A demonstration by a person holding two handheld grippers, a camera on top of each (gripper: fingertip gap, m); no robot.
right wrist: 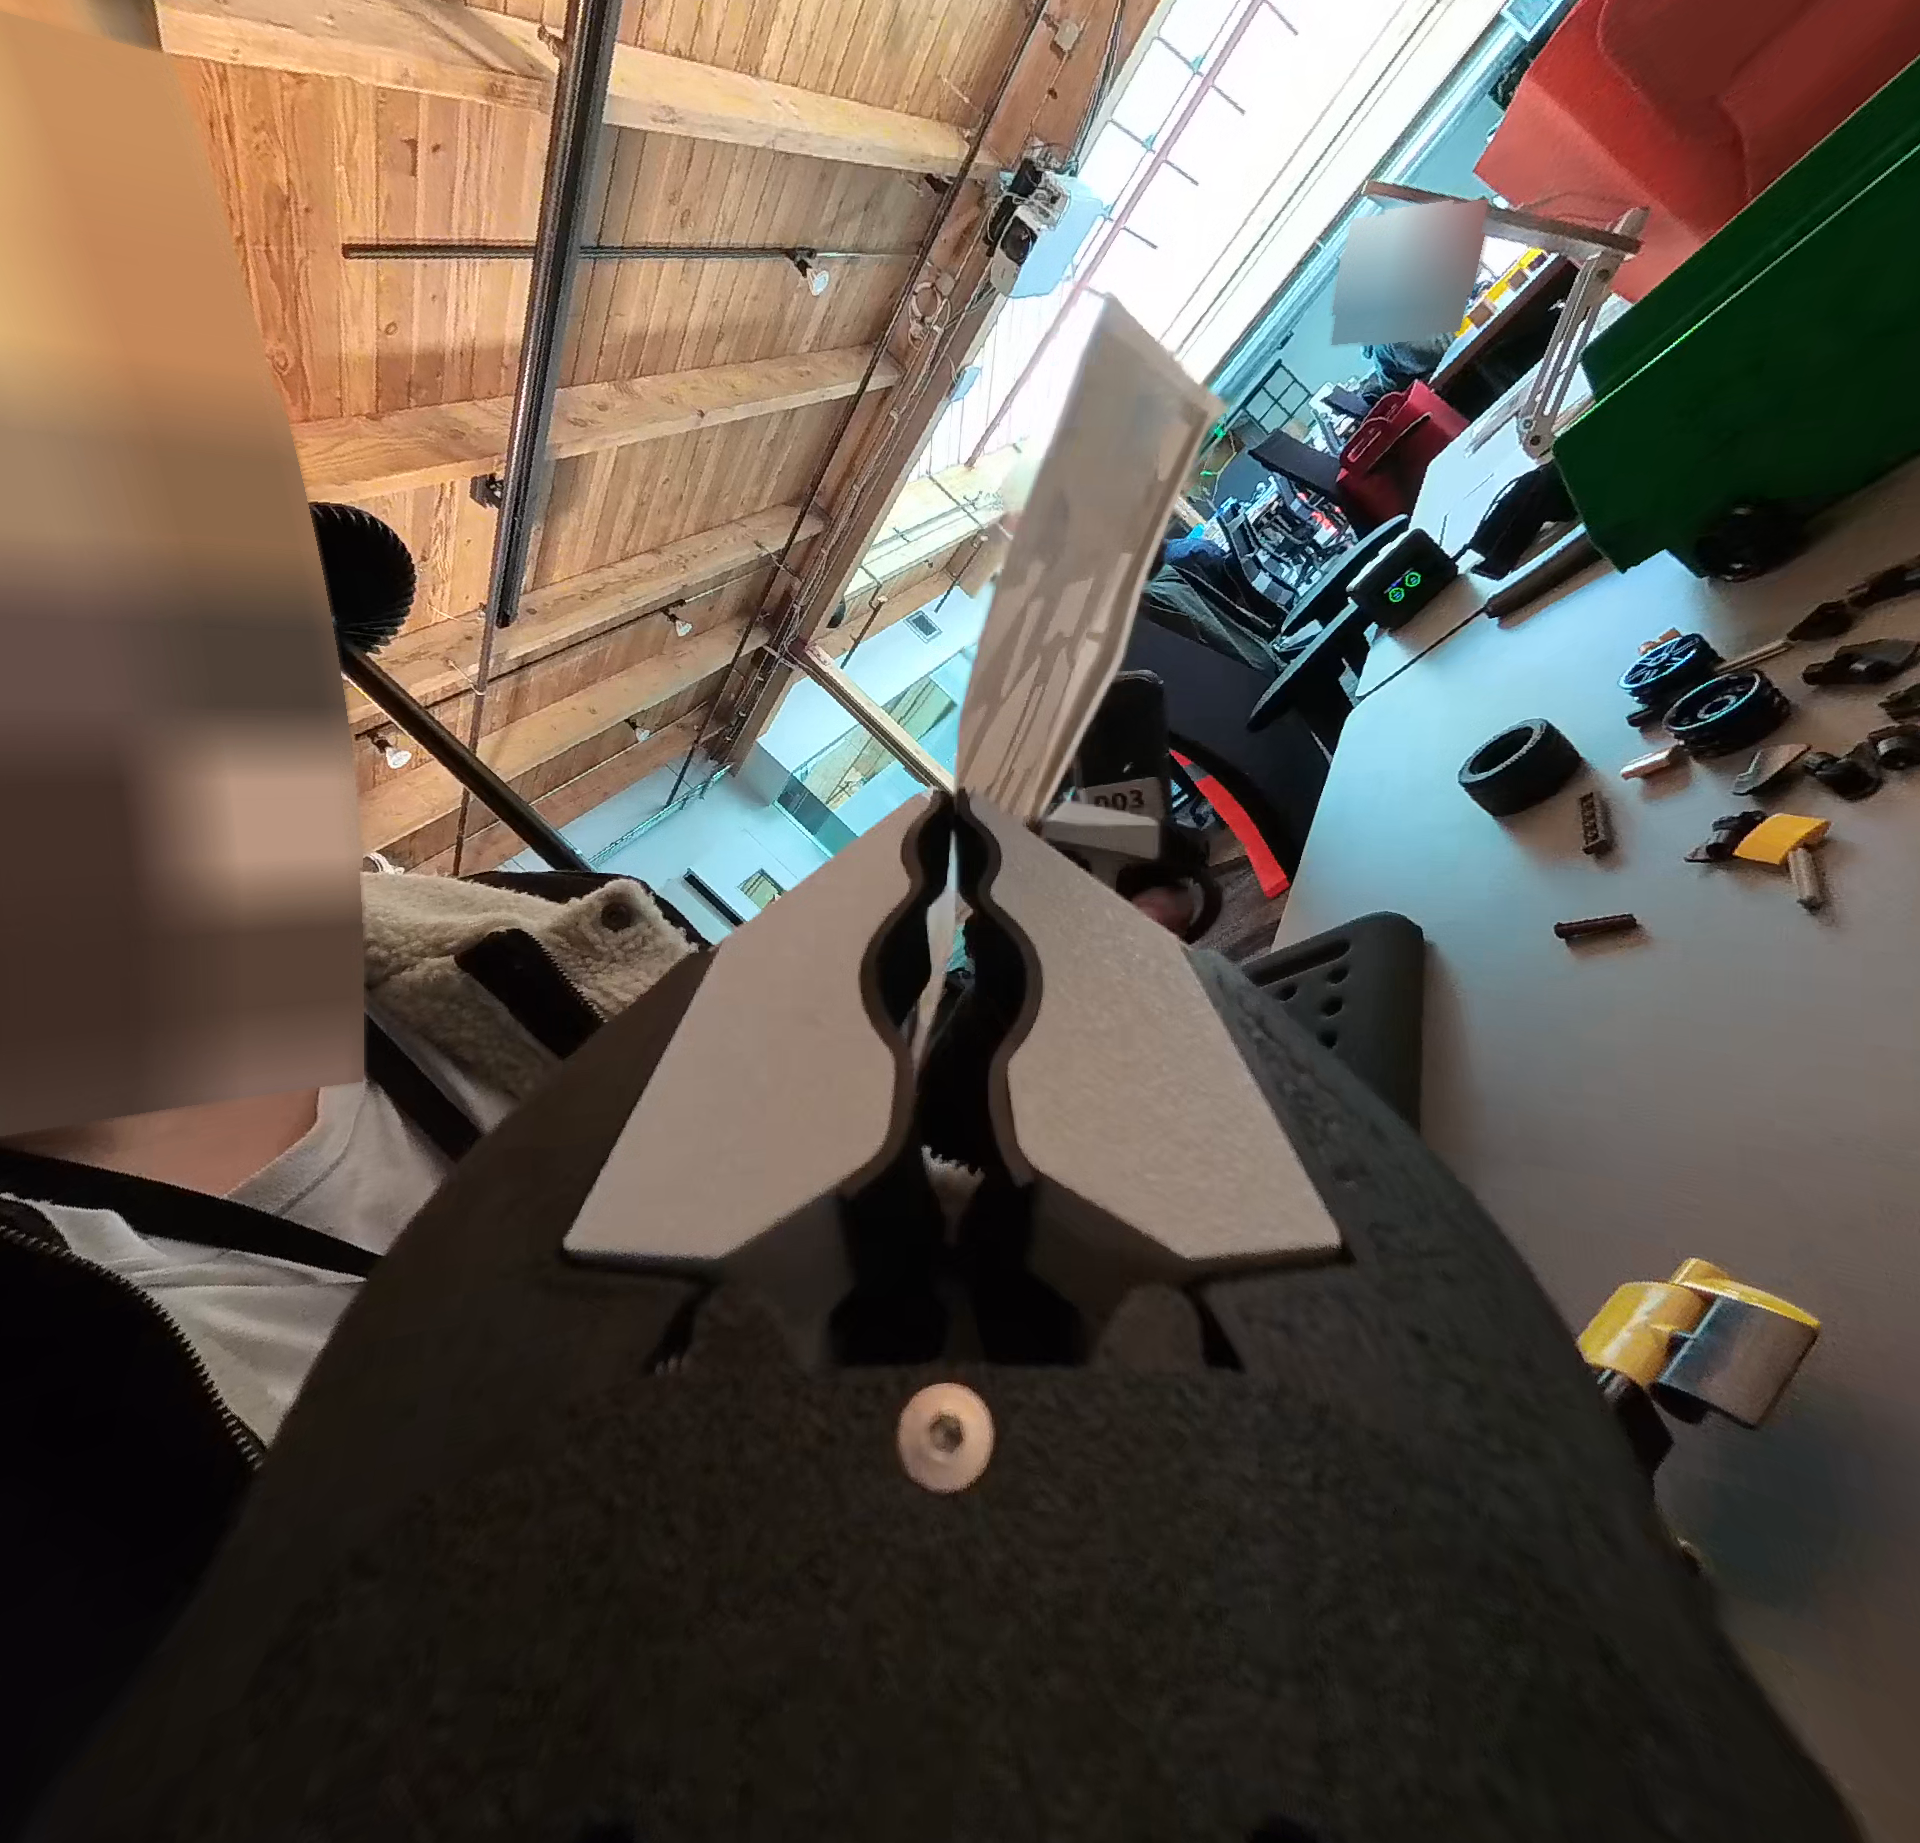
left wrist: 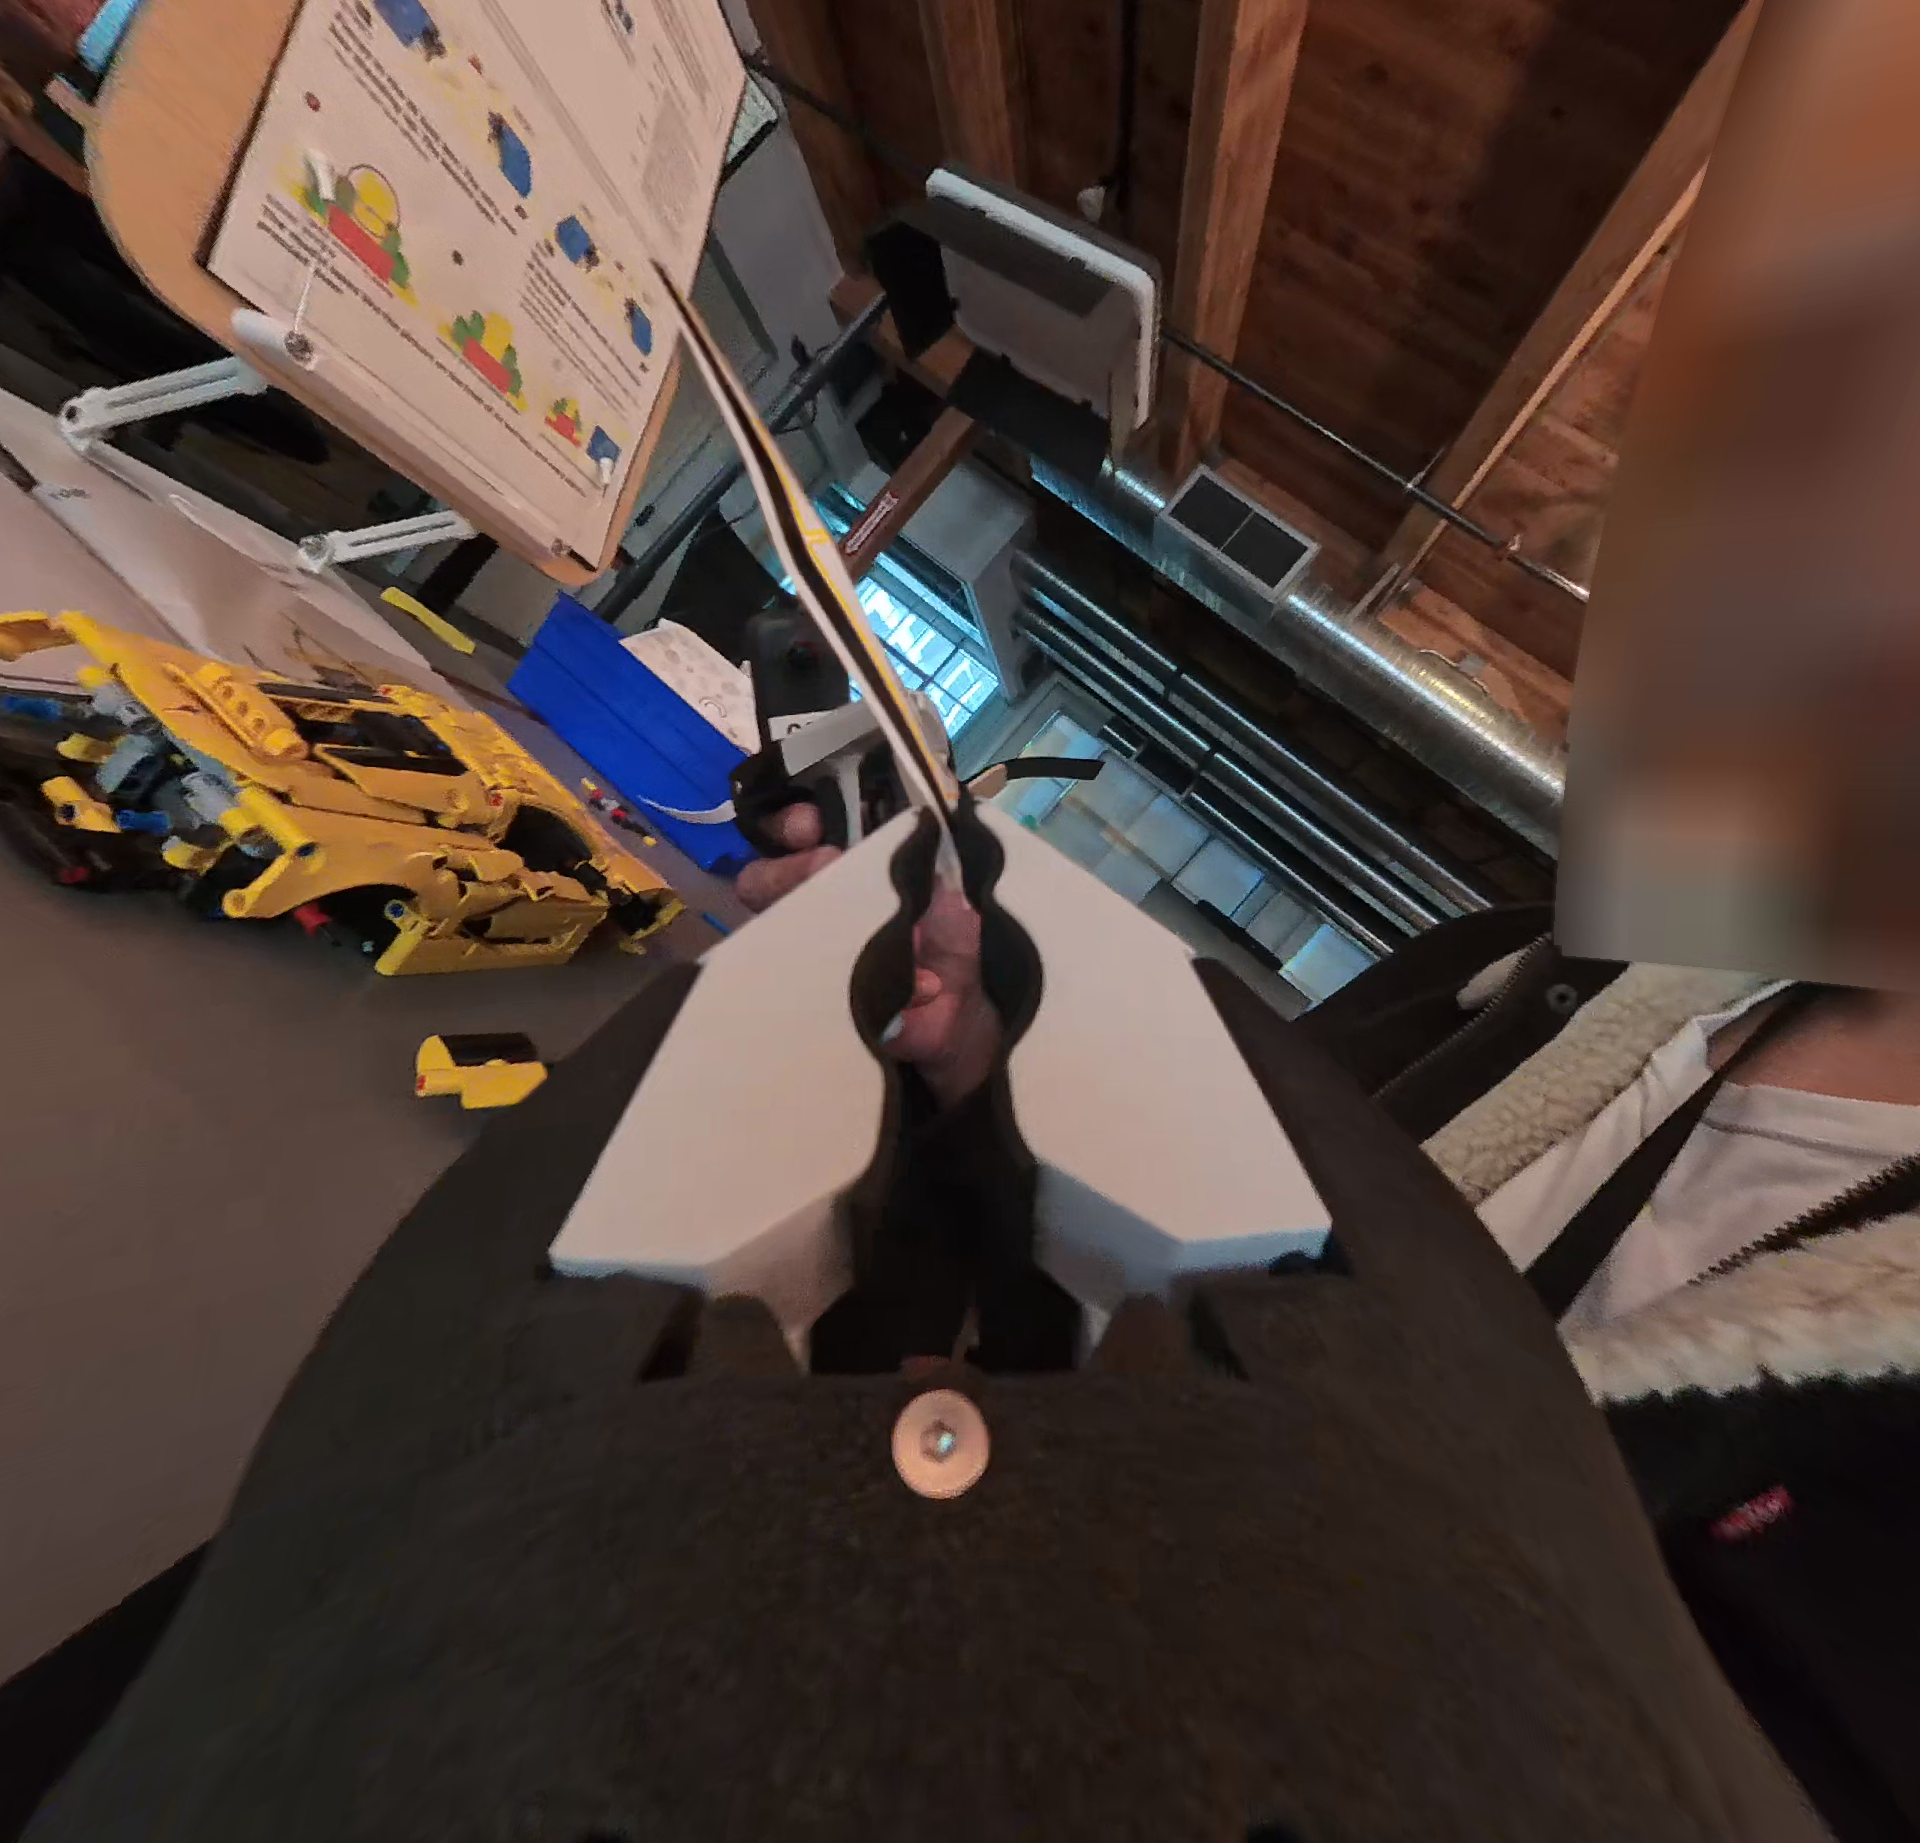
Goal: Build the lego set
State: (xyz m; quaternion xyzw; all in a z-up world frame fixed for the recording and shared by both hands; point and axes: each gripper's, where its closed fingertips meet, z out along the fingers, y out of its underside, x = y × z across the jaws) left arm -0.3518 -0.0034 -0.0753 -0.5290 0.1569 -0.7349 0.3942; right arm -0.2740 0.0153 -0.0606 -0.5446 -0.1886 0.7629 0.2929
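My left gripper (left wrist: 951, 822) is shut on a thin sticker sheet (left wrist: 790, 536), seen edge-on with black and yellow print and rising up and to the left. My right gripper (right wrist: 954, 806) is shut on the same sheet, whose white back (right wrist: 1081, 588) stands above the tips. Both hold it in the air in front of the person. Each view shows the other gripper just beyond the sheet (left wrist: 821, 765) (right wrist: 1107, 827). The part-built yellow lego car (left wrist: 312, 806) lies on the grey table (left wrist: 208, 1118) at the left, with a small yellow and black piece (left wrist: 478, 1066) in front of it.
An instruction board (left wrist: 447, 204) on a white arm hangs over the car. A blue bin (left wrist: 623, 723) stands behind it. In the right wrist view, a black tyre (right wrist: 1522, 765), wheels (right wrist: 1714, 702), several small loose parts, a yellow and grey piece (right wrist: 1704, 1357) and a green bin (right wrist: 1766, 391) are on the table (right wrist: 1507, 1118). About 9 centimetres separates my left fingertips from my right. Between my right fingertips and the part-built yellow lego car (left wrist: 312, 806) there is roughly 15 centimetres.
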